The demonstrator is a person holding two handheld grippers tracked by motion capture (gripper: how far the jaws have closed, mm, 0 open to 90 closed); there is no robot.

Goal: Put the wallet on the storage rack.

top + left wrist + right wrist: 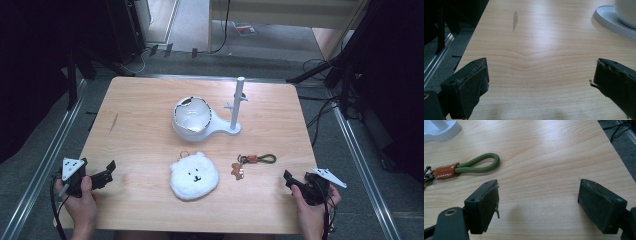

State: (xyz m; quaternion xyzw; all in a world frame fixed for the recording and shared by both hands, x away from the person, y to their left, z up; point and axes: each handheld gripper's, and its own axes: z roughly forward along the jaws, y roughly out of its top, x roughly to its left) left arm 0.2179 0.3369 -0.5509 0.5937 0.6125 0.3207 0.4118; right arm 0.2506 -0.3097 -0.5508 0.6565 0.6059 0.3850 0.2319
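In the right gripper view we see our right gripper (pixel 537 205) with jaws wide apart, near the green loop keychain (pixel 466 167). The high view adds the white plush pouch (pixel 194 176) between both hands. Our left gripper (pixel 541 85), jaws also apart, faces bare surface (pixel 536 50) beside the left edge.

Bright overhead light, glare on table (pixel 544 37) (soft shadows), dark bg

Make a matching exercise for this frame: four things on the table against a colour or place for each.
Things:
1. plush bear face
2. cord loop
3. stand with post
4. left gripper

Descriptions:
A. green, joined to a brown leather tab
B. open, near the table's left front corner
C. fluffy white, front centre
D. white, upright, beside the bowl

Pairs: 1-C, 2-A, 3-D, 4-B
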